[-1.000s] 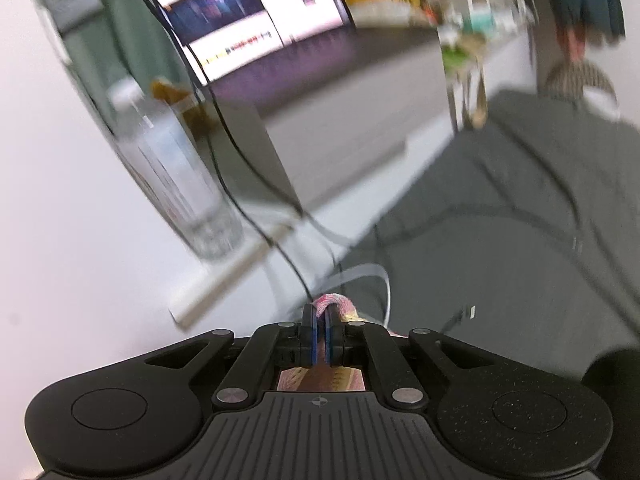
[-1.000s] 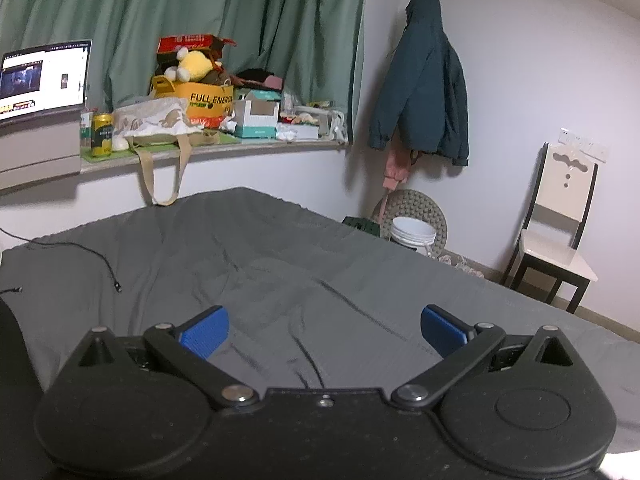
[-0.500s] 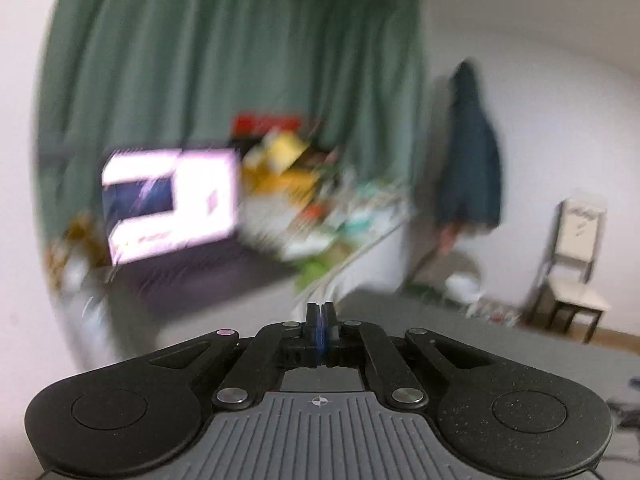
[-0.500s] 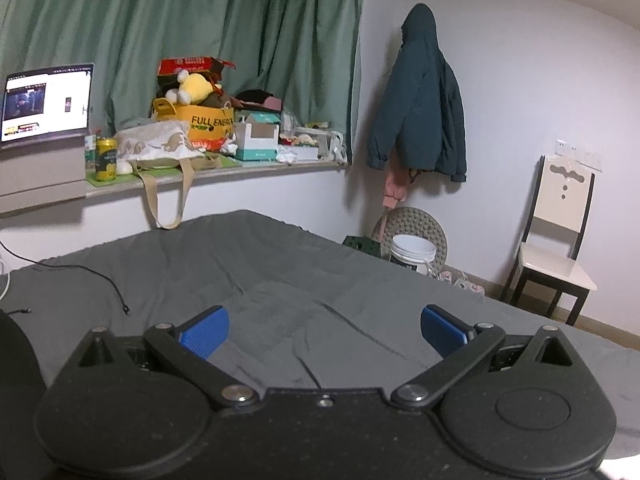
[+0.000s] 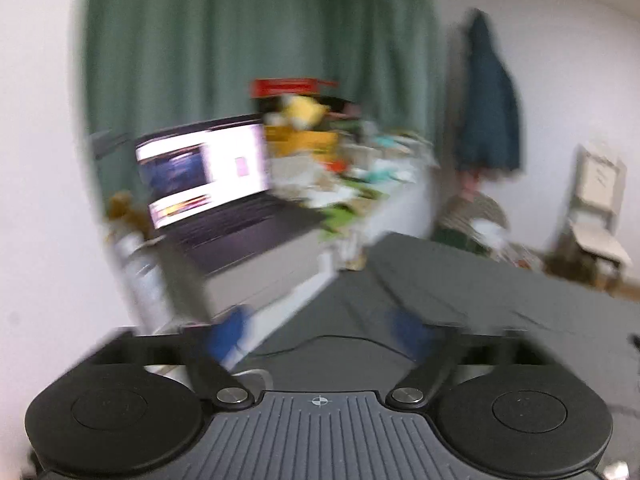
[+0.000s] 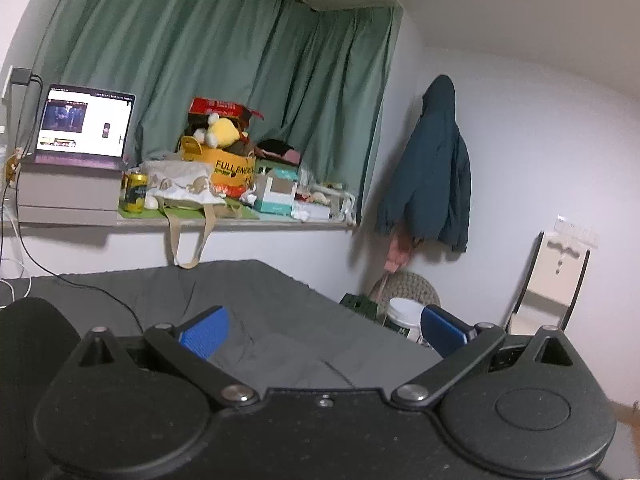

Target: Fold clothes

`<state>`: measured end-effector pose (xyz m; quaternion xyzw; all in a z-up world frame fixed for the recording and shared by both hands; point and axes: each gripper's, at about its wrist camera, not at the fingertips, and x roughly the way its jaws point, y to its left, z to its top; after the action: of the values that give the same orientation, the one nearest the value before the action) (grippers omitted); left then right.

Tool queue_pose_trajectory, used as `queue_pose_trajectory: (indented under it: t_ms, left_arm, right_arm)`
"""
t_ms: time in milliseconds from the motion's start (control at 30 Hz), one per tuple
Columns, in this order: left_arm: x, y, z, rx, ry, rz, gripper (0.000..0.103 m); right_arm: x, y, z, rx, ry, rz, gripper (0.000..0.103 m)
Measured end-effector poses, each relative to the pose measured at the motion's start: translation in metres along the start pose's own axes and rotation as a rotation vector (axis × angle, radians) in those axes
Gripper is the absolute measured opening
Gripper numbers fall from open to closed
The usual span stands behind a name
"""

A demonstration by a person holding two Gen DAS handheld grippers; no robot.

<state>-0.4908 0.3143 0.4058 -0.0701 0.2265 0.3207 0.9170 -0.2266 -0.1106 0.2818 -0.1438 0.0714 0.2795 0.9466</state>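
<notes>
My left gripper [image 5: 318, 332] is blurred by motion and its jaws are opening wide, with nothing between the blue pads [image 5: 228, 330]. It hangs over the near corner of the dark grey bed sheet [image 5: 460, 292]. My right gripper [image 6: 323, 334] stands open and empty above the same grey sheet [image 6: 248, 292]. No garment lies between either pair of fingers, and no pink cloth shows in either view. A black rounded shape [image 6: 32, 344] fills the lower left of the right wrist view; I cannot tell what it is.
A lit laptop [image 6: 84, 128] sits on grey boxes on a cluttered shelf [image 6: 240, 220] before green curtains. A black cable [image 6: 100, 292] trails over the sheet. A dark jacket [image 6: 432, 176] hangs on the wall, with a white bucket [image 6: 404, 312] and a chair [image 6: 556, 276] beyond the bed.
The left gripper was shut on a pink cloth, then shut and empty, and now stands open; it rose and swung toward the room. The right gripper rose a little and stayed open.
</notes>
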Motion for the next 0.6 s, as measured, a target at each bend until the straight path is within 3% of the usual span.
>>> queue_pose_trajectory:
  t_ms: [133,233,333,433,500,600]
  left_arm:
    - [0.031,0.044,-0.043,-0.122,0.090,0.072,0.100]
    - [0.069,0.060,-0.067,-0.185,0.184,0.078,0.100]
    - [0.124,0.054,-0.086,-0.097,0.276,0.132,0.100]
    - [0.181,0.055,-0.112,0.019,0.409,0.260,0.100]
    - [0.224,0.071,-0.135,0.027,0.524,0.316,0.100]
    - [0.262,0.102,-0.170,-0.069,0.626,0.373,0.099]
  right_arm:
    - [-0.018,-0.003,0.023,0.031,-0.059,0.017,0.103]
    - [-0.030,-0.006,0.035,0.091,-0.093,0.055,0.103]
    - [-0.041,-0.004,0.041,0.113,-0.126,0.103,0.103]
    - [-0.046,-0.001,0.046,0.108,-0.135,0.152,0.103]
    - [-0.045,0.001,0.048,0.099,-0.136,0.182,0.103]
    - [-0.034,0.005,0.050,0.089,-0.119,0.223,0.103]
